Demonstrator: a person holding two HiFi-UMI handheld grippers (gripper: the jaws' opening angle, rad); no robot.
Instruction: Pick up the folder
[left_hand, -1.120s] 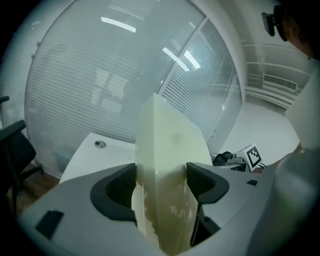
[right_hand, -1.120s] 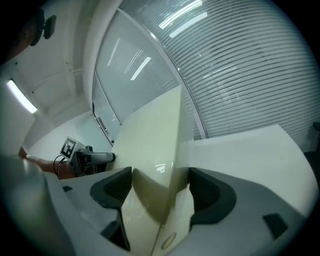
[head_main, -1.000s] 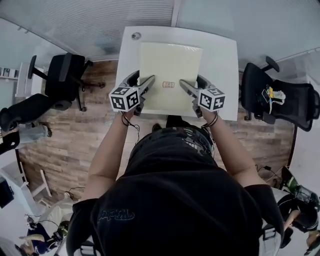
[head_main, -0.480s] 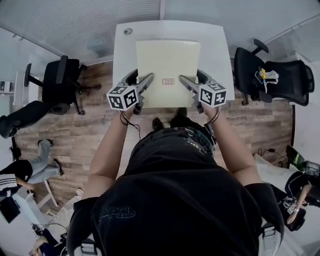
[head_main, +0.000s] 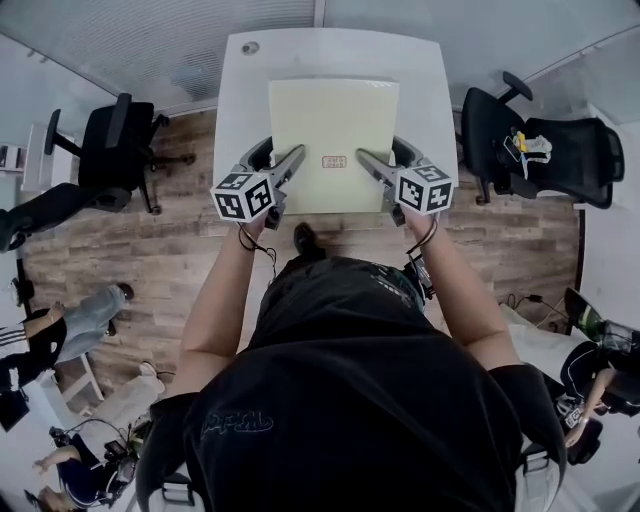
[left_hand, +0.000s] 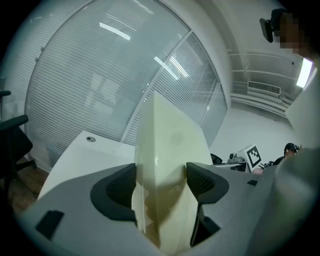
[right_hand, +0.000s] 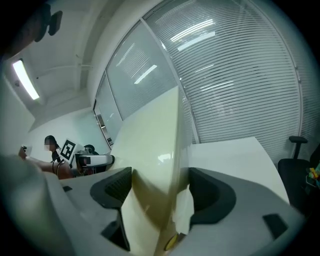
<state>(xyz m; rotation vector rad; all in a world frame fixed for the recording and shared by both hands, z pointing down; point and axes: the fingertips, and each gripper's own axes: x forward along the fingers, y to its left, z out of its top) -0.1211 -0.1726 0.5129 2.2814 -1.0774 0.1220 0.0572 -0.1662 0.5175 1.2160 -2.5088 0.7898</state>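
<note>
A pale yellow folder (head_main: 333, 130) with a small red label is held flat over the white table (head_main: 425, 90), clamped at its near corners by both grippers. My left gripper (head_main: 293, 162) is shut on its near left edge, and my right gripper (head_main: 365, 160) on its near right edge. In the left gripper view the folder (left_hand: 170, 145) fills the gap between the dark pads (left_hand: 202, 182) of my left gripper (left_hand: 162, 185). The right gripper view has the folder (right_hand: 150, 150) pinched in my right gripper (right_hand: 160, 192), with white sheets showing inside it.
Black office chairs stand to the left (head_main: 120, 150) and right (head_main: 545, 150) of the table on a wooden floor. A round grommet (head_main: 250, 47) sits at the table's far left corner. Glass walls with blinds lie beyond. People (head_main: 60, 330) are at the lower left.
Both grippers keep their hold on the folder. The table and chairs have shifted slightly in the head view, and the people at lower left have moved.
</note>
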